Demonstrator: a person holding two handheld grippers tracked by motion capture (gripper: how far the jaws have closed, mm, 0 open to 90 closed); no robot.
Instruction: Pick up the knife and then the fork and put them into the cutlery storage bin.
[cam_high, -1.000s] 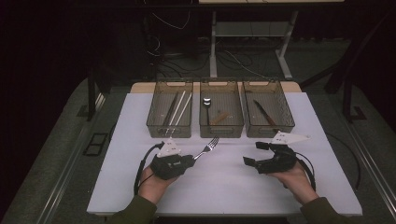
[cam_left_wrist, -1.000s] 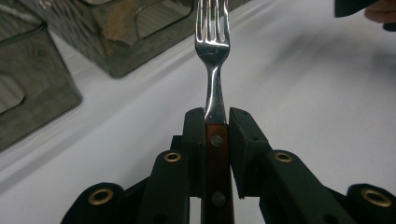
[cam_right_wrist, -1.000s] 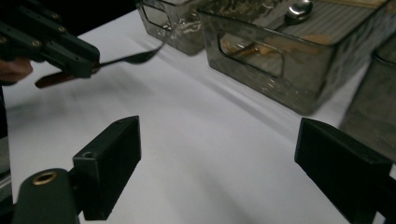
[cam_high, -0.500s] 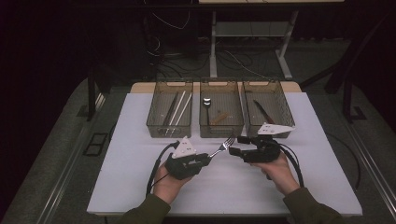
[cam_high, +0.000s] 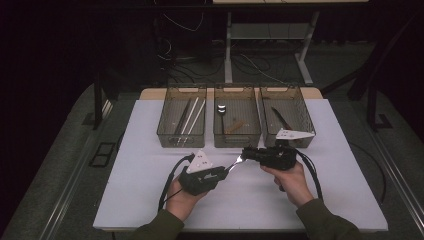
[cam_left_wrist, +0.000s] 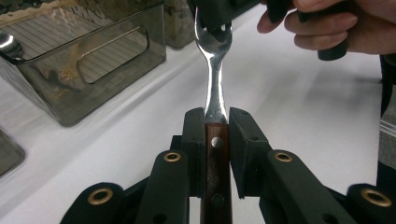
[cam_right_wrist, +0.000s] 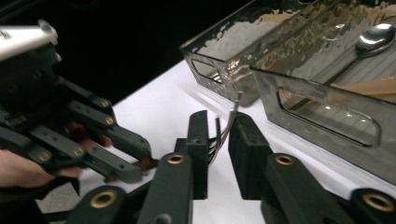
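Forearms low over the near half of the white table (cam_high: 150, 150), I clamp my left gripper (cam_high: 226, 170) tight on the wooden handle of the fork (cam_left_wrist: 215, 70). Its tines sit between my right gripper's (cam_high: 245, 152) jaws, which have just been closing. Three bins (cam_high: 235, 135) line the far edge; bare table spreads on both sides.

Your sleeves (cam_high: 320, 222) are olive green; each black claw (cam_high: 227, 170) has brass-coloured rivets, a grey three-cornered plate and a black cable behind it.
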